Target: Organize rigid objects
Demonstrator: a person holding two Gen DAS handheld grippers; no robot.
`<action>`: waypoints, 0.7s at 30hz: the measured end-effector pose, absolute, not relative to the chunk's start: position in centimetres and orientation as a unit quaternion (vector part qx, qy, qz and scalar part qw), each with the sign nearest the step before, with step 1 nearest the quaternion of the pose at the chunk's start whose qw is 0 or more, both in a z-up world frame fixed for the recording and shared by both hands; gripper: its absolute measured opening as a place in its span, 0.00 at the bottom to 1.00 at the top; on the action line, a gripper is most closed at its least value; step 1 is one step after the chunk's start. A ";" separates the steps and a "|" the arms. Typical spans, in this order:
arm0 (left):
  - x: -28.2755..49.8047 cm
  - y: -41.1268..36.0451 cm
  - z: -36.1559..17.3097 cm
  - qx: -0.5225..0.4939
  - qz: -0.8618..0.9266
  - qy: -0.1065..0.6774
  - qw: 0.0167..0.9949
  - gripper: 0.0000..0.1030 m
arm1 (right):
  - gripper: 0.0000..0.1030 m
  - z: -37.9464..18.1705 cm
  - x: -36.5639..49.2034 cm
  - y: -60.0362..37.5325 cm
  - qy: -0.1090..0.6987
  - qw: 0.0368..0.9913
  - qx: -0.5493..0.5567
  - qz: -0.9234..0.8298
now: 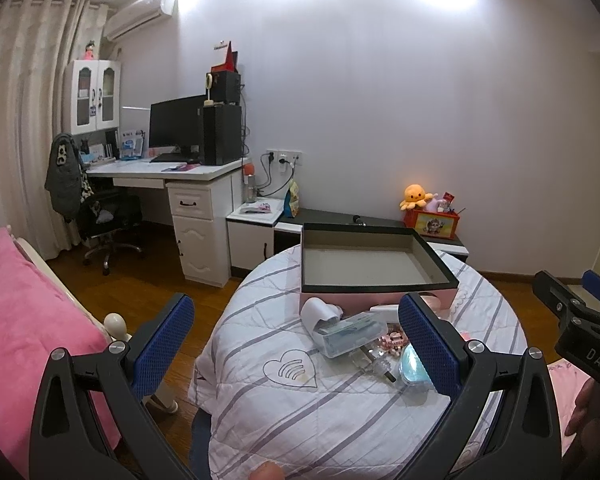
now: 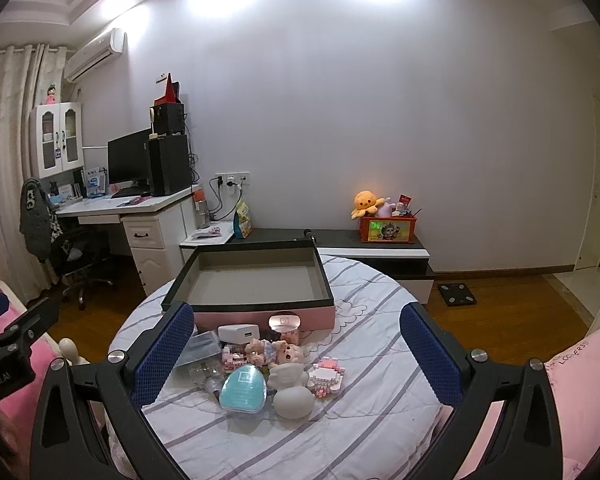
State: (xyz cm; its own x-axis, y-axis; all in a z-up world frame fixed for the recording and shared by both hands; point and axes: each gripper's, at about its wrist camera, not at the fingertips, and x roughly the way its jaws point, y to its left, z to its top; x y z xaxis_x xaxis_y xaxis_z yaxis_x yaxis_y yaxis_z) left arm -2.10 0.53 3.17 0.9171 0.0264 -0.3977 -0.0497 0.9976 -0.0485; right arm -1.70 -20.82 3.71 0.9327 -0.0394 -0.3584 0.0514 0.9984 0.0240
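Both the left gripper and right gripper gaped empty; the pink box lay long-axis crosswise, opening upward.

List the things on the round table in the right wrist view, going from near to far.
White egg-shaped piece → teal case → doll figures → white charger → pink box with black rim, open and empty.
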 end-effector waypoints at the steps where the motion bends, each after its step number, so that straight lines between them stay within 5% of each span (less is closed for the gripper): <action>1: -2.0 0.6 3.1 -0.030 0.019 0.204 0.978 1.00 | 1.00 3.6 -1.7 -20.9 0.182 0.983 0.017 -0.025; 21: -1.3 0.5 1.2 -0.019 0.009 0.217 0.976 1.00 | 1.00 1.0 -0.4 -22.5 0.222 0.974 0.028 -0.012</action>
